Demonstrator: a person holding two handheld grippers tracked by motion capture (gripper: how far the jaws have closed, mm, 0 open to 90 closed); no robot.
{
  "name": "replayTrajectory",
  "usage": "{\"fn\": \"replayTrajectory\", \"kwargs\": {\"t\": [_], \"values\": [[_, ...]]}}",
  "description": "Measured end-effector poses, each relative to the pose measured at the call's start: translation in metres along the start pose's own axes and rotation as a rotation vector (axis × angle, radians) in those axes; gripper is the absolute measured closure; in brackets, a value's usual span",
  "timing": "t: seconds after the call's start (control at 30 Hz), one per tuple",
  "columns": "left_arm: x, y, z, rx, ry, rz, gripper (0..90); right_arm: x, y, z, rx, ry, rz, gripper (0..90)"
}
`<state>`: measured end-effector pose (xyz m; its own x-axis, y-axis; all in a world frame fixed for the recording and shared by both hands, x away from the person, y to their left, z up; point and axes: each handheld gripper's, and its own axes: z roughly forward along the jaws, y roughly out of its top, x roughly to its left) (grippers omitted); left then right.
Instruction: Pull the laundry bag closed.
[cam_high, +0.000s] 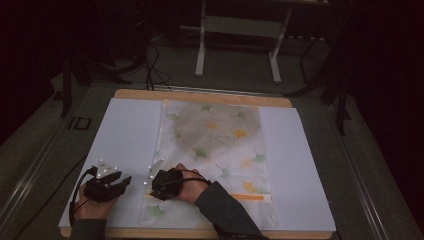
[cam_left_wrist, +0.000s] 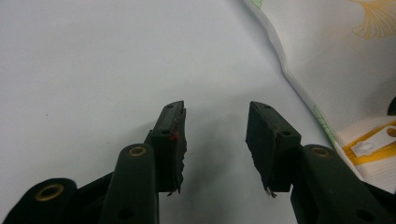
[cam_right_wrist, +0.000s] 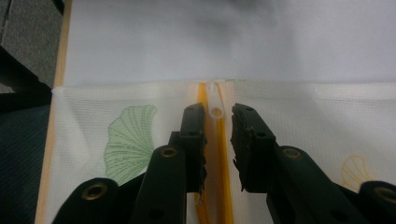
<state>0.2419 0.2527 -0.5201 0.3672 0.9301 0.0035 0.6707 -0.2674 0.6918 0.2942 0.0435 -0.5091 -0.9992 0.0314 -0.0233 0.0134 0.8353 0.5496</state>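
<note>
I have my right hand-held gripper (cam_right_wrist: 218, 122) straddling the white zipper pull (cam_right_wrist: 215, 105) at the near-left end of the ginkgo-print pouch (cam_high: 215, 135) on the table (cam_high: 125, 130), jaws apart, not yet pinching. My left hand-held gripper (cam_left_wrist: 215, 122) hovers open beside it. Next I should clamp the pull and draw it along the orange zipper (cam_right_wrist: 204, 100)

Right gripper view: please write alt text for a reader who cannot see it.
The right gripper points its two black jaws at a white zipper pull on an orange zipper, the pull lying between the jaw tips with small gaps either side. The zipper runs through a white mesh bag printed with a green leaf, lying on a white sheet.
</note>
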Motion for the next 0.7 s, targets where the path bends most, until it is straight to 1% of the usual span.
{"fn": "replayTrajectory", "kwargs": {"t": [0.13,0.23,0.4,0.47,0.57,0.7], "values": [[0.0,0.0,0.0,0.001,0.001,0.001,57.3,0.0,0.002,0.004,0.013,0.011,-0.005,75.0],[0.0,0.0,0.0,0.0,0.001,0.002,57.3,0.0,0.004,0.007,0.024,0.009,-0.011,75.6],[0.0,0.0,0.0,0.0,0.001,0.002,57.3,-0.002,0.004,0.01,0.014,0.021,0.001,78.0],[0.0,0.0,0.0,0.0,0.001,0.002,57.2,-0.001,0.004,0.011,0.017,0.026,-0.002,78.1],[0.0,0.0,0.0,-0.001,0.002,0.002,57.2,0.0,0.005,0.014,0.021,0.027,-0.004,78.2],[0.0,0.0,0.0,0.0,0.001,0.003,57.2,0.0,0.005,0.016,0.017,0.029,0.006,80.0]]}}
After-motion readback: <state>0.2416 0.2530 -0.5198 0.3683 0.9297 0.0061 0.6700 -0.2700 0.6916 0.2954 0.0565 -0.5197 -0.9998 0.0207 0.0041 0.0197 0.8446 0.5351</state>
